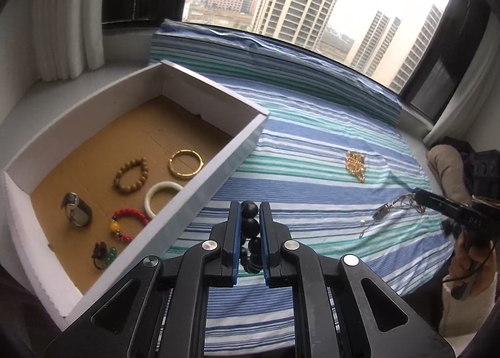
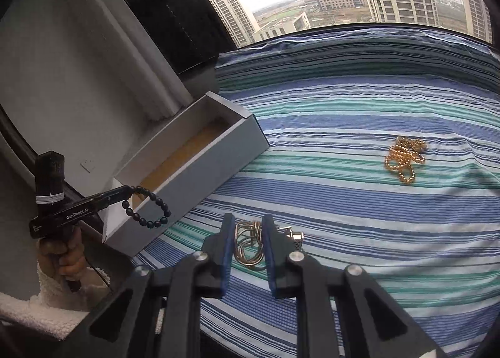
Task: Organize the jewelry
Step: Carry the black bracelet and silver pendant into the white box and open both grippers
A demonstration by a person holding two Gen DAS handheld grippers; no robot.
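Setting: a blue, teal and white striped cloth (image 1: 312, 145) spread below a window looking out on high-rise towers, with a white curtain (image 1: 68, 14) at the left
Left gripper (image 1: 250, 217): jaws pressed tight on a black bead bracelet (image 1: 250, 226), two beads caught between the blue pads; in the right wrist view the loop (image 2: 150, 208) dangles free from the tips, raised in front of the box's near end
Right gripper (image 2: 248, 233): jaws clamped on a coil of gold-toned chain (image 2: 247, 245), a silver-coloured clasp or pendant (image 2: 295, 237) sticking out beside the right finger; seen from the left wrist camera, the tangle (image 1: 393, 208) trails from the tips above the cloth
Box (image 1: 200, 183): white, open-topped, brown cardboard floor, sitting on the left part of the cloth near the curtain
Inside the box: a gold bangle (image 1: 186, 165), a tan wooden-bead bracelet (image 1: 131, 175), a white bangle (image 1: 161, 198), a red bead bracelet (image 1: 129, 223) with a yellow bead, a wristwatch (image 1: 76, 209), and a small dark-and-green piece (image 1: 104, 255) (too small to identify)
Still on the cloth: a heap of gold bead chain (image 2: 404, 159), lying well apart from both grippers, toward the right
Hands: each wraps a black pistol-style handle, the left hand (image 2: 67, 256) in a fuzzy white sleeve (image 2: 40, 305), the right hand (image 1: 468, 261) at the frame's edge
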